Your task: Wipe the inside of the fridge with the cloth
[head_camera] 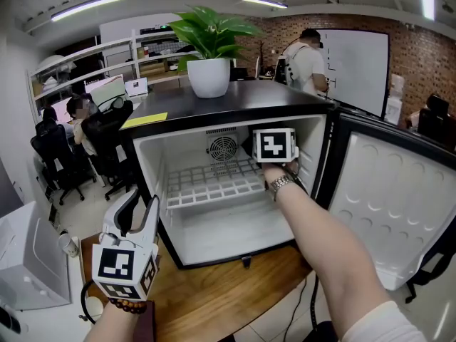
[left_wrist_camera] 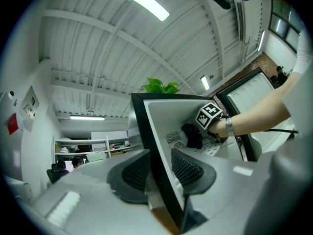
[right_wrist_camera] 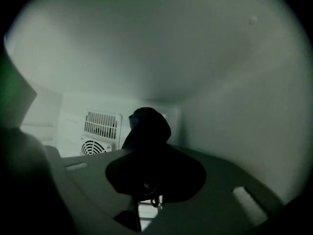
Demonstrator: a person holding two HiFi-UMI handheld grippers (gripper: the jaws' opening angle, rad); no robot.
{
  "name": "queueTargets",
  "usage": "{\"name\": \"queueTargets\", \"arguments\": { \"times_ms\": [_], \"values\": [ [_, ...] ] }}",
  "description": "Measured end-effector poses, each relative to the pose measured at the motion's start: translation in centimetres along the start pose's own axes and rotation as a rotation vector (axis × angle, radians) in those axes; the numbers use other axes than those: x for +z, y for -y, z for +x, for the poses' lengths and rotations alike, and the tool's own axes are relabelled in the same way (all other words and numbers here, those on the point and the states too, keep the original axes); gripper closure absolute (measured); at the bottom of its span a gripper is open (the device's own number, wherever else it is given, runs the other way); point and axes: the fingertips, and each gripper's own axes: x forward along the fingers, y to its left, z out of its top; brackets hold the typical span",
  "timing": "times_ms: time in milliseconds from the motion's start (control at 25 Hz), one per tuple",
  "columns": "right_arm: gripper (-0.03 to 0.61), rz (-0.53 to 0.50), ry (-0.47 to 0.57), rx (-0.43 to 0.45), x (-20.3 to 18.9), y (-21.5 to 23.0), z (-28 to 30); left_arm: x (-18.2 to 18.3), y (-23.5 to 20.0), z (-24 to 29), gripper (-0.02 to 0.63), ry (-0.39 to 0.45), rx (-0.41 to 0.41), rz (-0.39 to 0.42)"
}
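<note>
Potted green plant [head_camera: 210, 55] in white pot and yellow paper sheet [head_camera: 144, 120] seen on top of small black fridge [head_camera: 285, 98]. White-lined fridge door [head_camera: 392, 205] swung open at right. White wire shelf [head_camera: 214, 184] and round fan grille [head_camera: 222, 147] seen inside.

Fridge set on wooden tabletop [head_camera: 214, 298]. Office with brick wall [head_camera: 420, 63] behind, people seated at desks.

Left gripper [head_camera: 139, 212] held outside by fridge's lower left corner, fingers spread, nothing gripped.

Right gripper [right_wrist_camera: 154, 177] held in upper right of compartment, fingers pinched on dark cloth [right_wrist_camera: 146, 126]. Cloth bunched near rear right corner, possibly touching wall.
</note>
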Motion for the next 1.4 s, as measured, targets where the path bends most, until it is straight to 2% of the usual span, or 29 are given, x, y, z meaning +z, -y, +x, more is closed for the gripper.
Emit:
{"name": "queueTargets", "arguments": {
  "times_ms": [400,680,720,880,1160,1280,1400],
  "values": [
    [0.505,0.055,0.042,-0.089,0.5,1.0,-0.6,0.1,0.0,0.0,0.469,0.0,-0.003,-0.001],
    [0.505,0.065,0.052,-0.068,0.4,1.2,-2.0,0.3,0.2,0.1,0.469,0.007,-0.007,-0.001],
    [0.505,0.058,0.051,-0.036,0.4,0.6,-2.3,0.2,0.2,0.1,0.469,0.007,-0.006,0.001],
    [0.505,0.016,0.123,0.197,1.7,-4.7,-3.9,0.0,0.1,0.0,0.469,0.002,-0.002,0.005],
    [0.505,-0.061,0.146,0.514,2.2,-14.8,-7.4,0.3,0.1,0.1,0.469,-0.002,0.0,-0.004],
    [0.505,-0.05,0.13,0.629,2.3,-19.1,-8.5,0.4,0.1,0.1,0.469,-0.001,0.004,-0.007],
    [0.505,-0.027,0.091,0.709,1.9,-22.4,-8.9,0.4,0.1,0.1,0.469,0.002,0.001,-0.011]
  ]
}}
